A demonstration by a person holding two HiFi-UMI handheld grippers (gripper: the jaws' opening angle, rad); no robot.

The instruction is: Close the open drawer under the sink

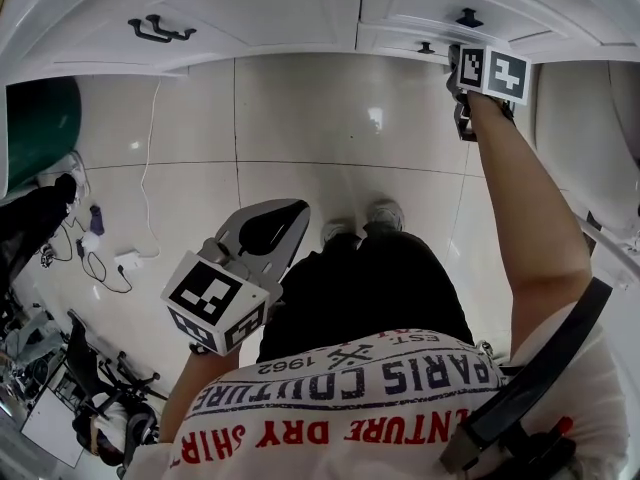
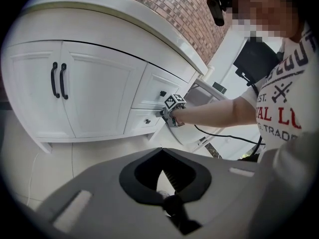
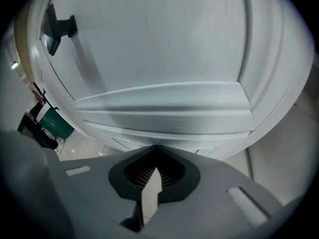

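Right tongs [image 3: 155,148] shut, empty, tips at the lower moulding of the drawer [image 3: 164,59], off to one side of its knob [image 3: 59,26]. Drawer front is dead ahead: push straight in. Left tongs [image 2: 160,151] shut, empty, well back.

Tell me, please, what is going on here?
A person faces the white cabinet with a gripper in each hand. The right gripper, jaws together and empty, has its tips at the lower edge of a drawer front, as if pushing it in. The left gripper, also shut and empty, hangs back by the person's waist. Whether the drawer is fully closed I cannot tell.
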